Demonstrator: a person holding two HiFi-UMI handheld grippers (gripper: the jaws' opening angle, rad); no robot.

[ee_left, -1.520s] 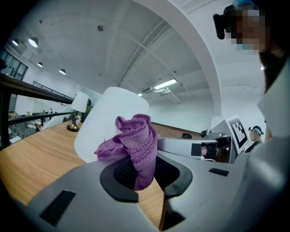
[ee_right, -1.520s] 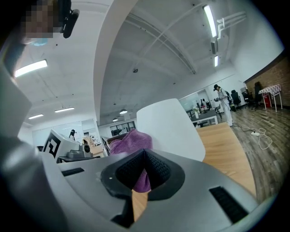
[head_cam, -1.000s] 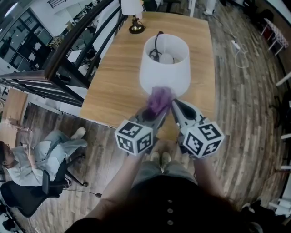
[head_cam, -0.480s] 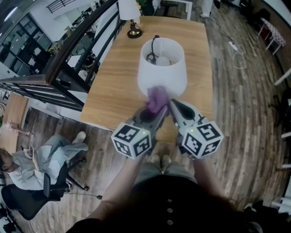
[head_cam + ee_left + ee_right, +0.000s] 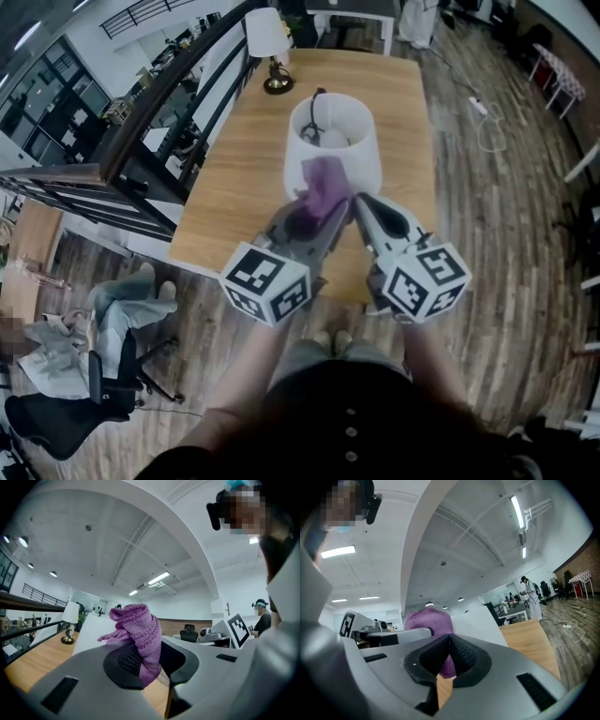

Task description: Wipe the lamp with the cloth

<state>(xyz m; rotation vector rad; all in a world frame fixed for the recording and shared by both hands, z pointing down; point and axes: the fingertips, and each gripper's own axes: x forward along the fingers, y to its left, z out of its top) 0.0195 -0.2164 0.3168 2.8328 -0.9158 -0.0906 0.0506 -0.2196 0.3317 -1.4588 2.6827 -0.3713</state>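
**Item 1, far left.** Black railing [image 5: 141, 122], off the table's edge. Not yours to handle.

**Item 2.** Small lamp [image 5: 267, 42], at the far end of the table [image 5: 230, 178], well apart from the work.

**Item 3.** Left gripper [image 5: 314, 220]. Your left gripper view shows the jaws clamped on the cloth, with a bunched fold standing out past the tips.

**Item 4.** Cloth [image 5: 325, 186], purple knit.
- Position: lies against the near wall of the lamp's shade, apparently touching it.
- Handling: judged soft, light and limp. It will fold over instead of pushing, so keep your hold low on the bunch as it is now.

**Item 5.** Lamp [image 5: 361, 159], with a white shade open at the top and a bulb and dark cord visible inside.
- Position: stands mid-table.
- Handling: judged light and thin-walled, likely to dent or rock under a hard stroke. Wipe gently. If you steady it, press on the shade's rim, since the base is hidden beneath the shade.

**Item 6, right.** Right gripper [image 5: 360, 202]. The jaws are closed pad to pad and hold nothing. It sits just beside the left gripper, near the shade.
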